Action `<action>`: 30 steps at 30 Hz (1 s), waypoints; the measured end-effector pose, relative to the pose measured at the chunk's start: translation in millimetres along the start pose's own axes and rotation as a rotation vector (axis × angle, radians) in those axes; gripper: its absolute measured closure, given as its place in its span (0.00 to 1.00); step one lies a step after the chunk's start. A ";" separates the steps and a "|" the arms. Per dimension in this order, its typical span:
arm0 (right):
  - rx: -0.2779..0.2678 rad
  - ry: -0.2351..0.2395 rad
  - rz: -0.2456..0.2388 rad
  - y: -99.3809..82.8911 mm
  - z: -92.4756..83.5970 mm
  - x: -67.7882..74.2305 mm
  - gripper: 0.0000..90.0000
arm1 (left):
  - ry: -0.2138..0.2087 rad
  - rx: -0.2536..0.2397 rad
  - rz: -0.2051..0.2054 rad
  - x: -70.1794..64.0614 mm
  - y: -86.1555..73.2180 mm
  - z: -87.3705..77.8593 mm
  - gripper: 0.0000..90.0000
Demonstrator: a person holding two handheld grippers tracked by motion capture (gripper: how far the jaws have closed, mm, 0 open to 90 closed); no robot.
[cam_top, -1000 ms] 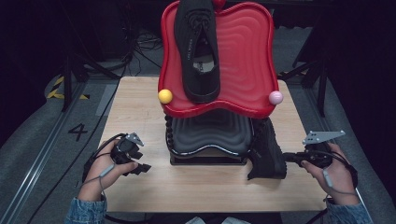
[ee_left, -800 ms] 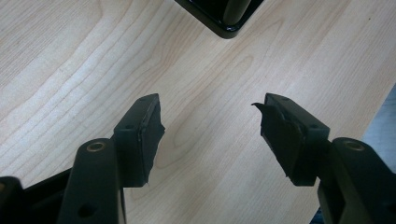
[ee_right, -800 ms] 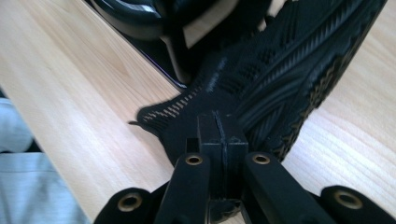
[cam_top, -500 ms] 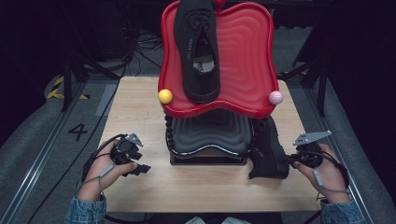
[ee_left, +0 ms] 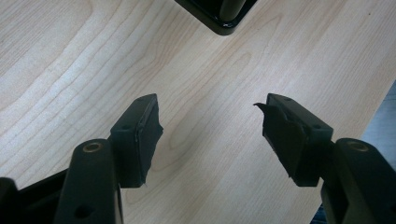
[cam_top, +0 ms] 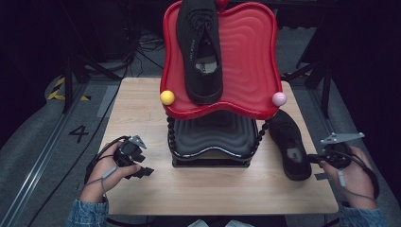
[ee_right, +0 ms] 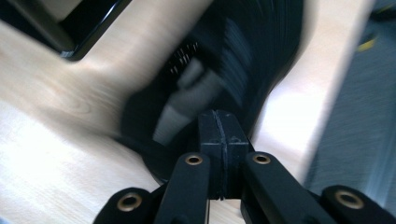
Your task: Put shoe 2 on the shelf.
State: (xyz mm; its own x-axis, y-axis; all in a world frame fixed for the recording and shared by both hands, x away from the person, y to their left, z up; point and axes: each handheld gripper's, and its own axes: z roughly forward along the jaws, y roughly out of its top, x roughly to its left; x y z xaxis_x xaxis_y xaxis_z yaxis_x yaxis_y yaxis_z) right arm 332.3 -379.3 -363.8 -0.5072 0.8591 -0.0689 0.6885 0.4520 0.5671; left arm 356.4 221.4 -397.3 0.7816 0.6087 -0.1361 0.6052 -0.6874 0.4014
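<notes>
Right gripper (cam_top: 316, 158) drawn back rightward, black shoe (cam_top: 289, 144) shifted, now lying flat

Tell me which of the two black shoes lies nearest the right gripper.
The black shoe on the table, right of the rack, its heel just ahead of the right gripper. The other black shoe rests up on the red tray, far from it.

Dim surroundings, bright tabletop (right gripper view blurred)

I'm working in a lab or studio. Black stands (cam_top: 71, 78) and cables (cam_top: 142, 45) crowd the dark floor at eleven o'clock, beside a painted number (cam_top: 78, 133).
</notes>
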 end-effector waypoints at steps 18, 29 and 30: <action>0.002 0.140 -0.108 16.9 -15.5 9.6 0.79 | -0.011 0.004 -0.005 -1.0 -0.9 0.9 0.41; 0.236 0.160 -0.182 28.1 32.4 6.4 0.79 | -0.021 0.000 -0.009 1.1 -1.9 1.4 0.40; 0.254 0.165 -0.190 27.4 36.2 6.0 0.79 | -0.022 0.000 -0.009 1.3 -2.0 1.6 0.41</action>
State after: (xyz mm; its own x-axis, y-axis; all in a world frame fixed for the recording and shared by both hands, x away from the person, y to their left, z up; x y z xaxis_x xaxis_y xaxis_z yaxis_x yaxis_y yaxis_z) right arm 366.9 -353.0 -378.4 -0.7010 0.7131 -0.0077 0.6706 0.6628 0.3331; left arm 356.3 222.9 -399.8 0.7790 0.6064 -0.1596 0.6127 -0.6819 0.3996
